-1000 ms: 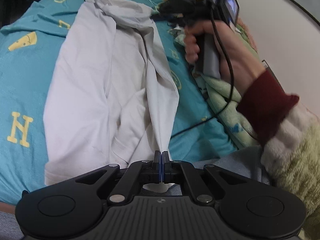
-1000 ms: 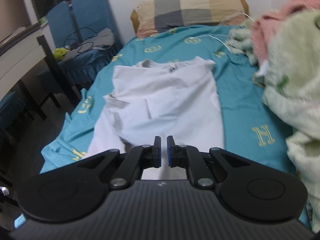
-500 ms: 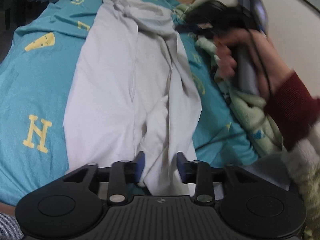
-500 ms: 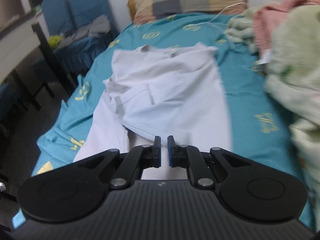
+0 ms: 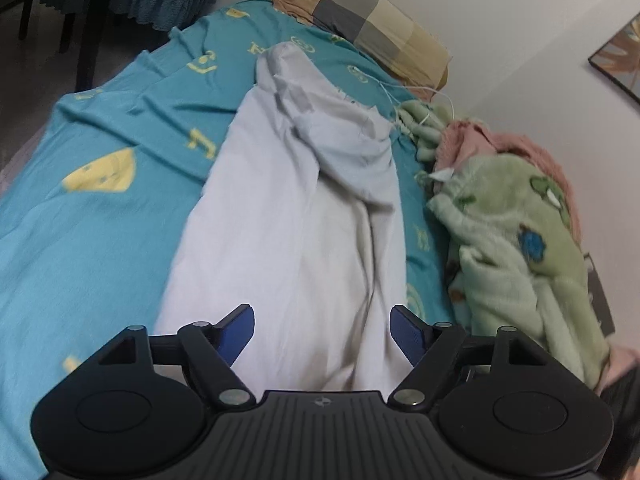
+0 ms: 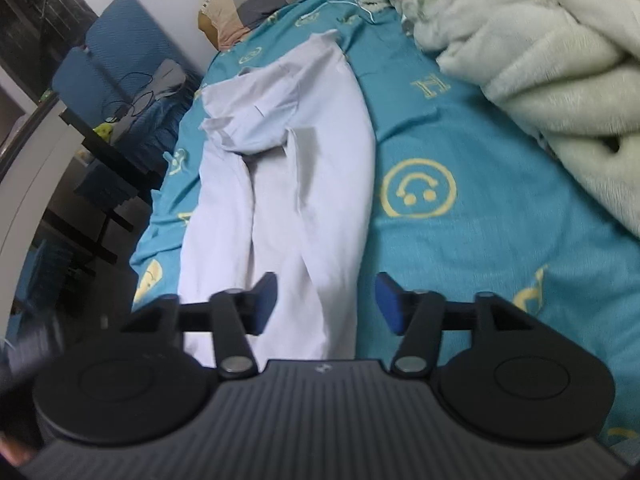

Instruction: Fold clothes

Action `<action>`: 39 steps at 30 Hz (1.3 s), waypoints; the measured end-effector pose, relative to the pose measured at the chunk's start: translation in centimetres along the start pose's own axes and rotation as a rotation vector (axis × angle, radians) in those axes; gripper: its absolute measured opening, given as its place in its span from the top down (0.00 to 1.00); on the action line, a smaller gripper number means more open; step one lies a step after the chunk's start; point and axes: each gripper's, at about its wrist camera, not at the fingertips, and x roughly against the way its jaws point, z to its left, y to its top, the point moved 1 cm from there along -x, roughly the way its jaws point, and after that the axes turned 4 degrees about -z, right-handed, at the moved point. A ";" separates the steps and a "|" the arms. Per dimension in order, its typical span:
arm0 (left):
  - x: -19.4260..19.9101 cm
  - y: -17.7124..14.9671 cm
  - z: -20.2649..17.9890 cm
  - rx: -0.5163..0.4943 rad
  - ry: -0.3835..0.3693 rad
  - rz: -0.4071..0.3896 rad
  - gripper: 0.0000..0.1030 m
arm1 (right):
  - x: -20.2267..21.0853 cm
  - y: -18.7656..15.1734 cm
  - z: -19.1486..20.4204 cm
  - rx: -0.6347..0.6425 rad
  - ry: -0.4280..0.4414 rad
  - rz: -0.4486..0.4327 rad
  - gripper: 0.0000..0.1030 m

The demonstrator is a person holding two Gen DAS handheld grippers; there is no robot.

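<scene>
We see the white shirt [image 5: 288, 216] lying lengthwise on the bed, on the teal sheet [image 5: 92, 236] with its yellow letters and smiley faces. It is our landmark for everything else. Its two long sides are folded in over the middle, so it forms a narrow strip, and its collar end points toward the checked pillow [image 5: 372, 20] at the head of the bed. A crumpled sleeve sits on top of the shirt near that collar end.

Our left tool [image 5: 322, 330] hovers over the near hem of the shirt with its blue-padded fingers [image 5: 240, 330] spread wide apart and nothing between them. Our right tool [image 6: 326, 300] is likewise spread wide, over the same near end of the shirt, and grips nothing; its right finger is over the sheet just beside the shirt's edge.

To the right of the shirt, well apart from it, lies a heap of fleece: a green blanket [image 5: 516, 248] with a pink blanket [image 5: 516, 148] behind it. A thin white cable [image 5: 404, 92] runs across the sheet between the shirt's collar and that heap. Left of the shirt, beyond the bed's edge, stand blue chairs [image 6: 120, 60] with cables and a grey item on them.
</scene>
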 end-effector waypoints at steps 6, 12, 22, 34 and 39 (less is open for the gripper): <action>-9.5 4.9 -1.4 0.069 0.018 -0.035 0.23 | -1.3 1.2 -1.6 -0.071 0.046 0.008 0.43; -17.3 7.4 -2.3 0.141 0.012 -0.063 0.29 | -2.4 2.5 -4.6 -0.161 0.008 -0.009 0.42; -22.0 9.5 -4.4 -0.080 0.079 -0.068 0.93 | -4.7 3.3 -4.9 -0.181 0.024 0.019 0.42; -21.6 11.9 -3.4 -0.288 0.235 -0.124 0.71 | -6.6 2.7 -3.5 -0.077 0.014 0.087 0.42; -15.6 9.5 -1.6 -0.266 0.212 -0.064 0.49 | -7.3 2.3 -2.8 -0.064 0.076 0.137 0.42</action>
